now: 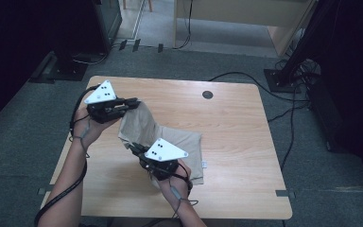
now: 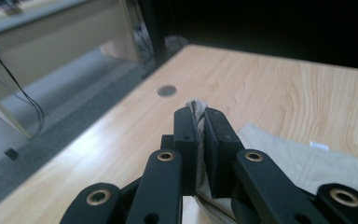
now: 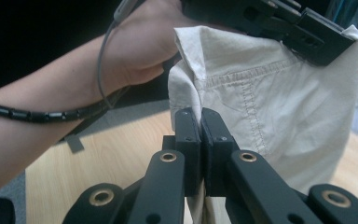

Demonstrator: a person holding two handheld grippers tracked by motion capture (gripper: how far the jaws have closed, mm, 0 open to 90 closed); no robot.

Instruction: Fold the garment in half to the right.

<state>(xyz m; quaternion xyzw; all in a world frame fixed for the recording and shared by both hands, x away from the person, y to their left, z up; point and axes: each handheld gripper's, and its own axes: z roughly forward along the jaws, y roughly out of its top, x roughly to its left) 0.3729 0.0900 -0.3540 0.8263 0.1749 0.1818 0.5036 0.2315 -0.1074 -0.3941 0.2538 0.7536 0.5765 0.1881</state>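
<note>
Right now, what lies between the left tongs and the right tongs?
In the high view, a raised stretch of the beige fabric garment spans between the left tongs and the right tongs; both clamp it.

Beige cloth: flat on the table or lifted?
Partly lifted: left gripper and right gripper pinch one edge of the cloth; rest lies on the table.

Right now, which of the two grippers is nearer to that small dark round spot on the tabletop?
Left. The left gripper holds the beige cloth up toward the table's far side, short of the dark round spot. The right gripper grips the cloth lower down, nearer the person.
</note>
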